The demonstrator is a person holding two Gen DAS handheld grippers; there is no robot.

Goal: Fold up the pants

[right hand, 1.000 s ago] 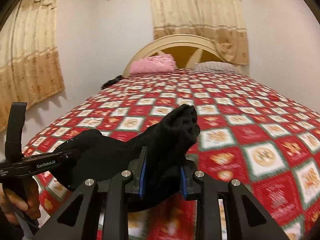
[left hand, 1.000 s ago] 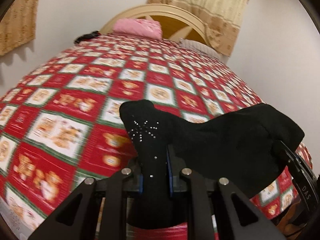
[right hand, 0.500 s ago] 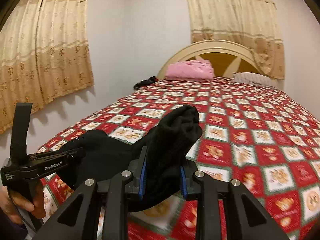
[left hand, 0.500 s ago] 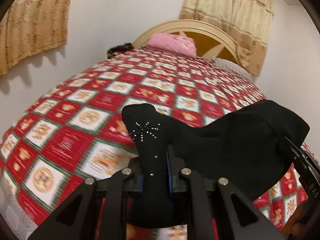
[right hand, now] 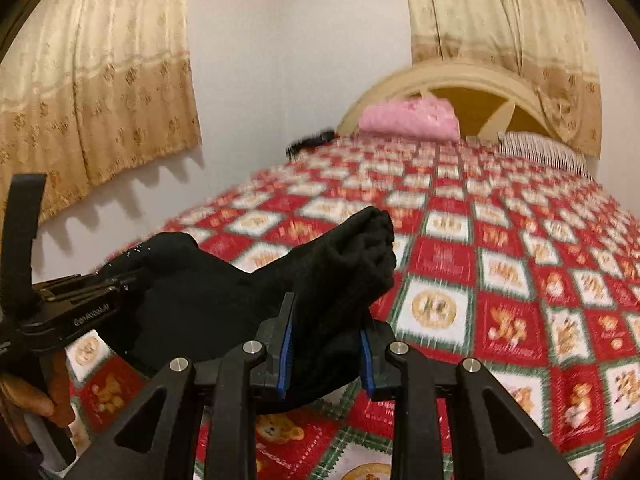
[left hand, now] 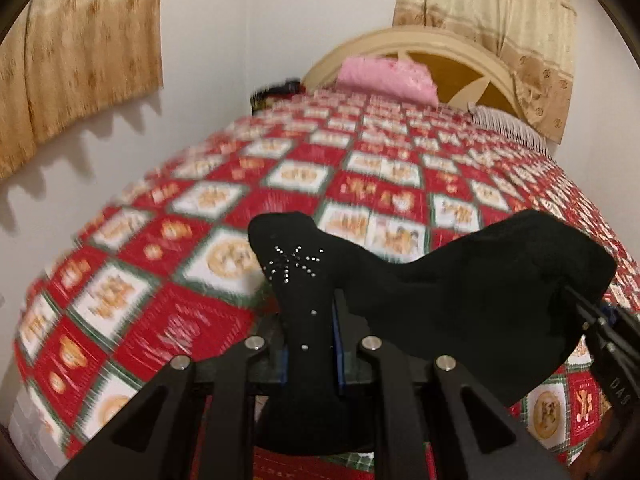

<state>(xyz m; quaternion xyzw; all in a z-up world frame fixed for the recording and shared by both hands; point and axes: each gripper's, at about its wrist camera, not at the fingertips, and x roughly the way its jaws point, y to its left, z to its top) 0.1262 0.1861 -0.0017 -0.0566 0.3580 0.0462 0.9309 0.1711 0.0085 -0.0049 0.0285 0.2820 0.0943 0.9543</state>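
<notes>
The black pants [left hand: 460, 296] hang stretched between my two grippers above the foot of the bed. My left gripper [left hand: 308, 344] is shut on one end, a strip with small rhinestones [left hand: 296, 264] standing up between its blue pads. My right gripper [right hand: 326, 356] is shut on the other end, a thick bunched fold [right hand: 360, 256] poking up past its pads. In the right wrist view the left gripper [right hand: 128, 276] appears at the left, held by a hand [right hand: 28, 396]. The right gripper's fingers [left hand: 600, 320] show at the right edge of the left wrist view.
The bed [right hand: 500, 264] has a red, white and green checked cover. A pink pillow [right hand: 408, 120] and a striped pillow [right hand: 540, 148] lie by the cream headboard [right hand: 460, 80]. A small dark item [right hand: 312, 142] sits at the far left corner. Curtains [right hand: 100, 92] hang on the white walls.
Both grippers have swung toward the left side of the bed, still gripping the pants. The left wall and its curtain now fill more of both views.
</notes>
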